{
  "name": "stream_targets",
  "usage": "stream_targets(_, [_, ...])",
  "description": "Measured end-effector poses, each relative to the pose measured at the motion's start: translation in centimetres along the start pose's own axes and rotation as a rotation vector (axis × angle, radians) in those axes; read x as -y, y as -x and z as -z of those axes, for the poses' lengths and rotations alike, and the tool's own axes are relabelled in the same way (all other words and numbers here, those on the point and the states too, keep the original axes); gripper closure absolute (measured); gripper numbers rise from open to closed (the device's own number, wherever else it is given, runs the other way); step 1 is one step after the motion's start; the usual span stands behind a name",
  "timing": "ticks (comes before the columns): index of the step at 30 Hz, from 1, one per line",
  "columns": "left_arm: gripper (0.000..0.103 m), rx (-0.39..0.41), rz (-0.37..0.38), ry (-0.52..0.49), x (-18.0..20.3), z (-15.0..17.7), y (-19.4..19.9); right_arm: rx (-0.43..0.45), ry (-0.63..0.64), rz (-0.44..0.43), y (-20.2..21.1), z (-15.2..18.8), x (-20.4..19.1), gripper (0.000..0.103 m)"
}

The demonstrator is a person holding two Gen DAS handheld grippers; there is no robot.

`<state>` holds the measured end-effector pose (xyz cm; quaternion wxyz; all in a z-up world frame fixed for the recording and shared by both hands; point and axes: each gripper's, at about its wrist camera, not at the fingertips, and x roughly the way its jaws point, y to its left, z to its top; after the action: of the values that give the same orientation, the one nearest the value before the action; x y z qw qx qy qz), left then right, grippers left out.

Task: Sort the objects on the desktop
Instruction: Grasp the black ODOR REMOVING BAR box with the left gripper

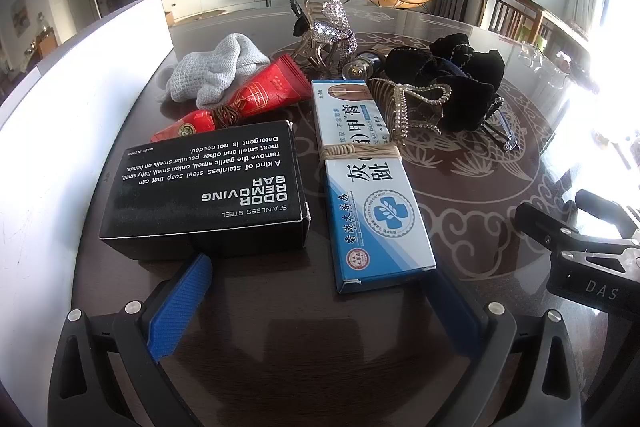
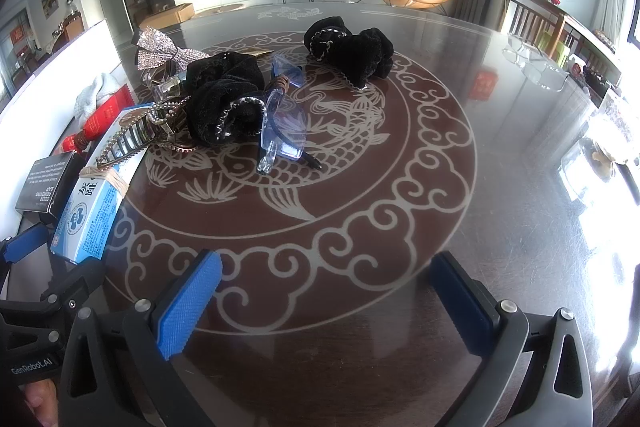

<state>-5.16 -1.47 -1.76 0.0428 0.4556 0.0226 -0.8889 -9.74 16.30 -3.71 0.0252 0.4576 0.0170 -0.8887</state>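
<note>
The left gripper (image 1: 316, 307) hangs over the dark glossy table (image 1: 280, 367) with its jaws spread wide and nothing between the blue pads. Far out past its left finger runs a white box wall (image 1: 72, 131). Just ahead of that left fingertip sits a black carton (image 1: 208, 183) printed "ODOR REMOVING BAR", lying flat. Beyond it, farther from the jaws, a red foil tube (image 1: 256, 95) lies slanted, its upper end against a grey knitted cloth (image 1: 216, 71). Straight ahead of the gap, nearer the right finger, lies a long blue-and-white ointment box (image 1: 372, 195) bound across its middle with rubber bands (image 1: 356, 151); its near end almost reaches the right fingertip. Behind it stands a sparkly bow hair clip (image 1: 332, 27), and to the right of the box's far end a gold claw clip (image 1: 412, 103) leans against a black velvet scrunchie (image 1: 452, 83).

The right gripper (image 2: 328, 303) is likewise wide open and holds nothing, over the table's carp pattern (image 2: 320, 155). Beyond its left finger, well out to the side, the ointment box (image 2: 92, 215) shows again with the claw clip (image 2: 128, 139) on its far end. Ahead and left of the gap, a scrunchie (image 2: 224, 99) touches clear blue glasses (image 2: 284, 123). Farther ahead, apart from that pile, lies a second black scrunchie (image 2: 352, 55). Ahead of the right finger the tabletop is bare glass with glare.
</note>
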Motion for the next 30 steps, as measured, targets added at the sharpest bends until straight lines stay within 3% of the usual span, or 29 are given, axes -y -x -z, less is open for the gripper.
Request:
stream_targets(8, [0.0, 0.0, 0.0, 0.0, 0.0, 0.0, 0.0, 0.0, 0.0, 0.0, 0.0, 0.0, 0.0, 0.0])
stream_targets(13, [0.0, -0.029, 0.04, -0.067, -0.6, 2.1, 1.7, 0.0, 0.001, 0.0, 0.0, 0.0, 0.0, 0.0])
stream_targets(16, [0.0, 0.026, -0.001, -0.098, -1.4, 3.0, 3.9, 0.0, 0.001, 0.0, 0.0, 0.0, 0.0, 0.0])
stream_targets(21, [0.0, 0.169, -0.124, -0.071, -3.0, -2.4, 5.9, 0.0, 0.001, 0.0, 0.0, 0.0, 0.0, 0.0])
stream_targets(23, [0.0, 0.162, -0.176, -0.035, -4.0, -4.8, 4.3, 0.0, 0.002, 0.0, 0.0, 0.0, 0.0, 0.0])
stream_targets(25, [0.0, 0.101, -0.215, -0.002, -5.0, -6.4, 1.8, 0.0, 0.002, 0.0, 0.0, 0.0, 0.0, 0.0])
stream_targets(27, [0.0, 0.048, -0.198, 0.024, -5.6, -7.1, -0.2, 0.0, 0.001, 0.0, 0.0, 0.0, 0.0, 0.0])
stream_targets(28, [0.0, 0.077, -0.162, 0.056, -6.2, -7.1, -0.1, 0.0, 0.001, 0.0, 0.0, 0.0, 0.0, 0.0])
stream_targets(30, [0.0, 0.034, -0.092, 0.092, -6.7, -7.2, -0.2, 0.0, 0.001, 0.0, 0.0, 0.0, 0.0, 0.0])
